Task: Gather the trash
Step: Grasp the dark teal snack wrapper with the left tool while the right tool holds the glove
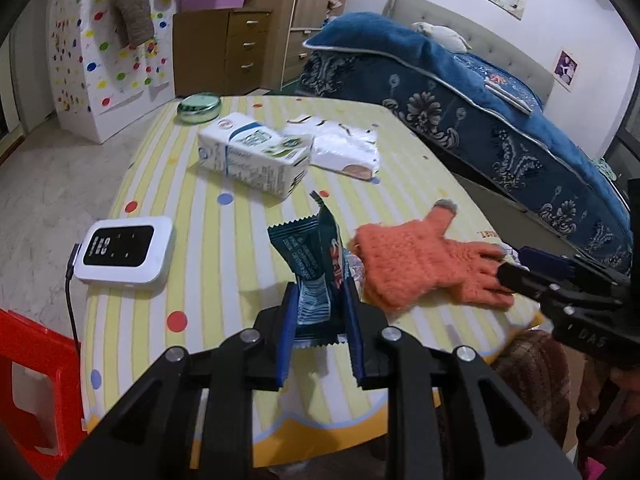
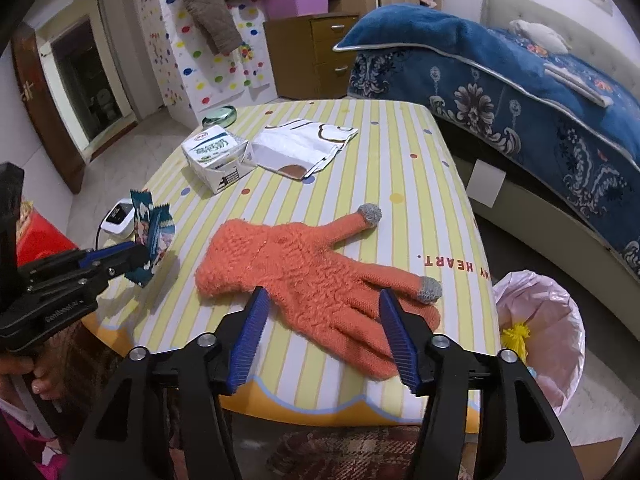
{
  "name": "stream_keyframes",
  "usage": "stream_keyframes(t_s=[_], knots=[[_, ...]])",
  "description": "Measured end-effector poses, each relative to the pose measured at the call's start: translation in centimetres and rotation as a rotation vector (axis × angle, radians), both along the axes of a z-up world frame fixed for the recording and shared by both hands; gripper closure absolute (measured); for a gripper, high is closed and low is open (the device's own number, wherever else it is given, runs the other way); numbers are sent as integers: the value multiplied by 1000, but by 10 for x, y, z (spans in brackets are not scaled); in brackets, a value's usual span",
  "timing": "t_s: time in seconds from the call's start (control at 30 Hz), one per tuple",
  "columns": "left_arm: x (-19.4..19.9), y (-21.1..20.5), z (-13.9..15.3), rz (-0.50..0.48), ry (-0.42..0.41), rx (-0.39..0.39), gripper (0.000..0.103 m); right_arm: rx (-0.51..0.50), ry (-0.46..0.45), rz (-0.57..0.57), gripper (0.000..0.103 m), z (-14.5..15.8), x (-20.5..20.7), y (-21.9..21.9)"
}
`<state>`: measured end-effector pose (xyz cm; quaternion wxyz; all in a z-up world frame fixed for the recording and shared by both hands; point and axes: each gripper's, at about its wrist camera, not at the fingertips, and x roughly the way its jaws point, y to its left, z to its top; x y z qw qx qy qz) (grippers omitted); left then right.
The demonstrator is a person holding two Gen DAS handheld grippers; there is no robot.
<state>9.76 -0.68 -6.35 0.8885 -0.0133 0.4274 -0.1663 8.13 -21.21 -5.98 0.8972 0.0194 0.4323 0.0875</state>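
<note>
Striped table [image 2: 400, 168] fills both views, bed w/ blue blanket [image 2: 520, 92] behind. Bin w/ pink liner [image 2: 560, 320] on floor just beside table's right edge, some yellow scrap already in it. Orange glove [image 2: 312, 280] flat near front edge – prob. not trash. Milk carton [image 1: 256, 156] lying on its side mid-table, touching white crumpled bag [image 1: 344, 144]. White device w/ cable [image 1: 124, 254] at left edge, green round tin [image 1: 199, 107] at far end.

Left gripper [image 1: 320, 308] clamped on teal snack wrapper [image 1: 312, 264], raised off table. Right gripper [image 2: 324, 320] spread wide, nothing held, hovering over glove's fingers.

Risks, as a guess:
- Wrapper thin + slick; held by lower part only, could slip out en route to bin across table.
- Right gripper so near glove – closing here would grab glove, not trash.
- Left reach twd bin may cross right tool → bump.
- Carton may hold liquid; could spill if tipped.
</note>
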Motion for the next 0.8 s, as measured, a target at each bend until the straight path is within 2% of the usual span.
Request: stream_keyframes(t_s=[0.17, 0.37, 0.43, 0.53, 0.63, 0.67, 0.7, 0.8], knots=[[-1, 1, 2, 5, -8, 2, 82, -41, 27, 60, 39, -10, 5, 16], [0, 15, -1, 35, 4, 0, 82, -127, 21, 124, 41, -20, 14, 42], [1, 18, -3, 43, 13, -3, 82, -167, 29, 144, 53, -27, 18, 49], [-1, 22, -5, 48, 18, -4, 82, -202, 44, 156, 62, -34, 21, 54], [-2, 22, -5, 46, 20, -1, 82, -167, 36, 146, 74, -29, 19, 45], [-2, 21, -5, 44, 20, -1, 82, -148, 35, 140, 81, -27, 19, 41], [-2, 19, -4, 40, 19, -1, 82, -132, 38, 137, 96, -25, 19, 37], [-5, 15, -2, 24, 14, -5, 82, -65, 20, 113, 99, -15, 17, 25]])
